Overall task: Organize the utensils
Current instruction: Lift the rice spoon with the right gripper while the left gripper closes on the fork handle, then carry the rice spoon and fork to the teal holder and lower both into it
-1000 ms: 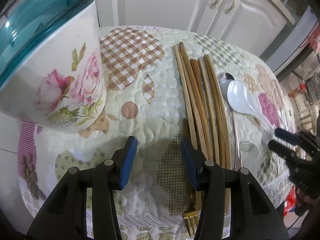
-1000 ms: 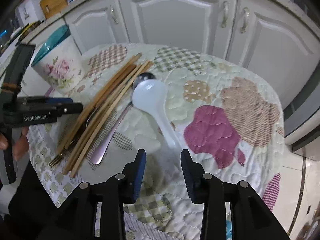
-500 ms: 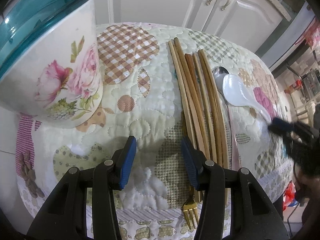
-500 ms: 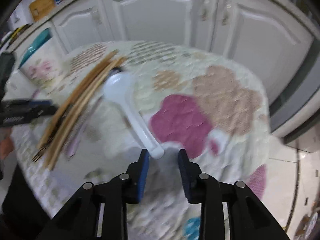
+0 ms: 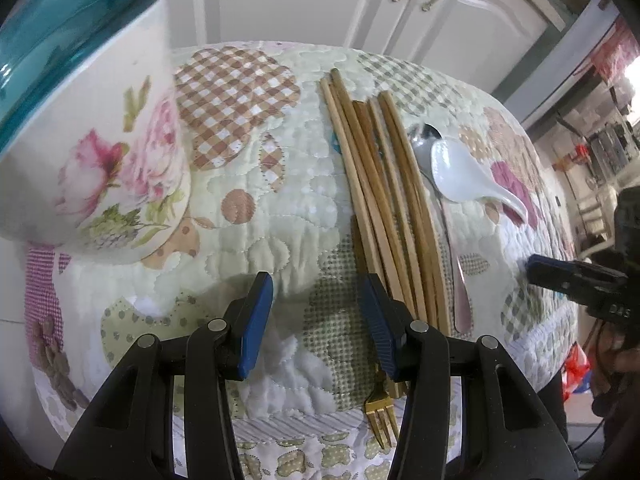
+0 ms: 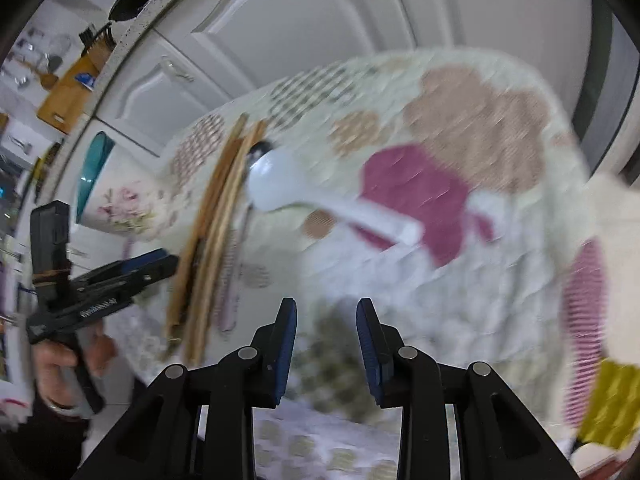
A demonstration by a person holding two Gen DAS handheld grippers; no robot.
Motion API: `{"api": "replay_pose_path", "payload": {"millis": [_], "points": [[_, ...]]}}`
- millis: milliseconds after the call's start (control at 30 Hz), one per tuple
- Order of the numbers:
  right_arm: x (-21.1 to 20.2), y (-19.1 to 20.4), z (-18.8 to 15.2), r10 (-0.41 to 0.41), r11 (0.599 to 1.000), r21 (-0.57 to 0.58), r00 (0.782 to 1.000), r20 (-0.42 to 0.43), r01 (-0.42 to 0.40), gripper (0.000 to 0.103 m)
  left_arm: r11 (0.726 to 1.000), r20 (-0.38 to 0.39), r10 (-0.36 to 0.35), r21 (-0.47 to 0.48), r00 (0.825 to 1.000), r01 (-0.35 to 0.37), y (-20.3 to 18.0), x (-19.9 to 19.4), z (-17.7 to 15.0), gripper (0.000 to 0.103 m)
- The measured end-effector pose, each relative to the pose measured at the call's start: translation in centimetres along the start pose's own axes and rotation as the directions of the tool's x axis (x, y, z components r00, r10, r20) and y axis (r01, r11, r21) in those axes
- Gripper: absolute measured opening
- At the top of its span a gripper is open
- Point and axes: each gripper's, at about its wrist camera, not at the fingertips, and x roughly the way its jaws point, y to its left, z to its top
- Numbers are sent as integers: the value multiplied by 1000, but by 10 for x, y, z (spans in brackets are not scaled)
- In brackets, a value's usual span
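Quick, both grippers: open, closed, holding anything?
Left gripper: open, empty, beside the chopsticks.
Right gripper: open, empty, short of the white spoon.

Our left claw [image 5: 316,320] hangs low with its jaws parted and empty; our right claw [image 6: 326,340] likewise gapes empty, farther right.

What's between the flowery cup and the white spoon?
In the left wrist view, bare quilt, then the chopsticks and a metal spoon lie between the cup and the white spoon.
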Motion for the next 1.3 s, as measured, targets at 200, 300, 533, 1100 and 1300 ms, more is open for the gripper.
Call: {"api": "replay_pose_path", "payload": {"millis": [200, 300, 533, 1100, 1300], "points": [[6, -7, 25, -59, 998, 38, 997, 49, 57, 35, 1000, -4, 0, 17, 1000, 0, -11, 8, 6, 44], [7, -10, 37, -73, 996, 49, 996, 55, 70, 35, 998, -1, 43, 43, 999, -43, -20, 12, 9, 44], [5, -10, 35, -56, 989, 143, 996, 67, 46, 42, 999, -11, 29, 29, 1000, -29, -14, 13, 13, 43], [26, -24, 108, -100, 943, 329, 984, 148, 46, 38, 995, 1, 78, 54, 997, -78, -22, 15, 14, 42], [23, -22, 112, -57, 957, 289, 981, 184, 2, 18, 999, 12, 23, 28, 1000, -23, -13, 12, 13, 8]]}}
